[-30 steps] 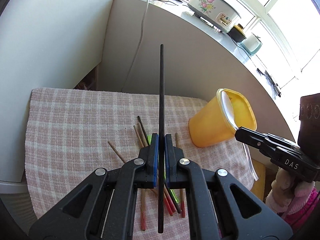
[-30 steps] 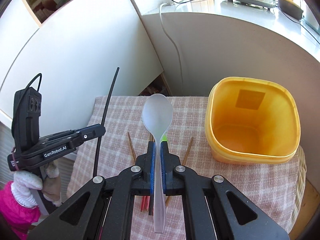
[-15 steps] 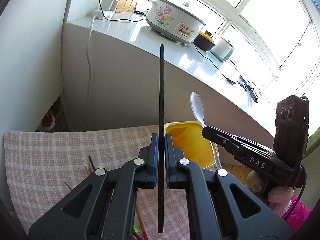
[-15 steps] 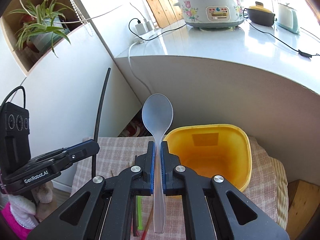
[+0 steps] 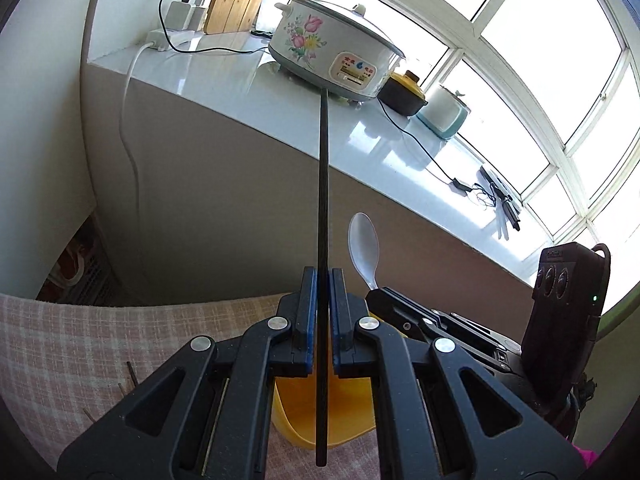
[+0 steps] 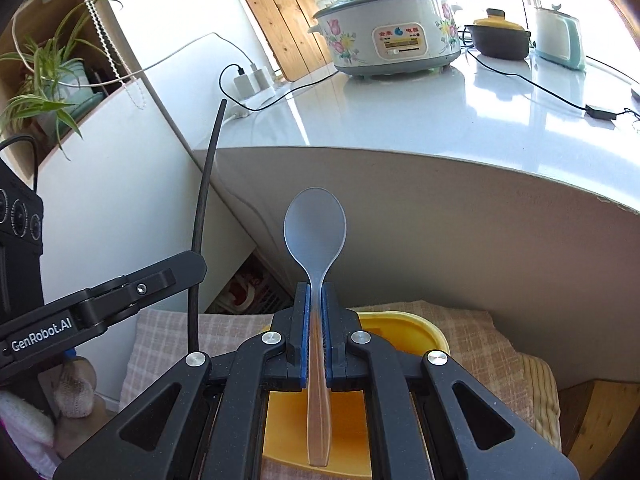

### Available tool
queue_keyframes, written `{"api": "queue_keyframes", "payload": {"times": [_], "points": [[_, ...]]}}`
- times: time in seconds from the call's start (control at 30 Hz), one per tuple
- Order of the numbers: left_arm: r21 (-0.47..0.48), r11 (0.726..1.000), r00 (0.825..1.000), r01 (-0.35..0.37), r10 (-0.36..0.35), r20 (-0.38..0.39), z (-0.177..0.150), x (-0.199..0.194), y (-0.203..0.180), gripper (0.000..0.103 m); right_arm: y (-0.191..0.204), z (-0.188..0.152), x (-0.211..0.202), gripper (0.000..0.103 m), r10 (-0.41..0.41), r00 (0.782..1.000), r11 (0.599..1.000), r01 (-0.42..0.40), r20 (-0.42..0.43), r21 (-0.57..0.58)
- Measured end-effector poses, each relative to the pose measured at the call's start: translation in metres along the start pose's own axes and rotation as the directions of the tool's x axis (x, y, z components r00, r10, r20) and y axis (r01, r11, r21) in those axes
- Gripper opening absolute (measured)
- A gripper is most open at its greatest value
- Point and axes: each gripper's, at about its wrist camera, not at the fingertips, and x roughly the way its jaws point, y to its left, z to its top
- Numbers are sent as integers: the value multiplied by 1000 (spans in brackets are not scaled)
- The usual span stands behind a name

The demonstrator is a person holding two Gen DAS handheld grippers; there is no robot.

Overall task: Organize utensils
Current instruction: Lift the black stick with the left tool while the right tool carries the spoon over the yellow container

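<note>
Left gripper (image 5: 323, 292) jaws clamp a black chopstick (image 5: 323, 184) upright. Right gripper (image 6: 316, 304) pinches a translucent spoon (image 6: 315, 232), both poised above the yellow tub (image 6: 424, 334), seemingly for dropping in.

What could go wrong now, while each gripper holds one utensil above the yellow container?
1. The left gripper grips the long black chopstick low on its length, so it may pivot or slip.
2. The right gripper pinches the smooth translucent spoon; it could slide.
3. The grippers are close above the yellow container; they may collide.
</note>
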Motion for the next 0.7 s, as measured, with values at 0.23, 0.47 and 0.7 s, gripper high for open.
{"api": "queue_keyframes", "payload": {"times": [0.23,0.47,0.7], "points": [[5,1000,1000,-14,14,1,-1,22,-6,3,-16,-6,4,4,19,999,999,-21,35,34],[14,1000,1000,-16,17,-3,-8,24,-3,3,-12,-16,12,4,19,999,1000,-19,49,-7],[28,1000,1000,-10,10,-15,-11,24,-4,3,-16,-32,14,4,5,1000,1000,-4,31,-9]]}}
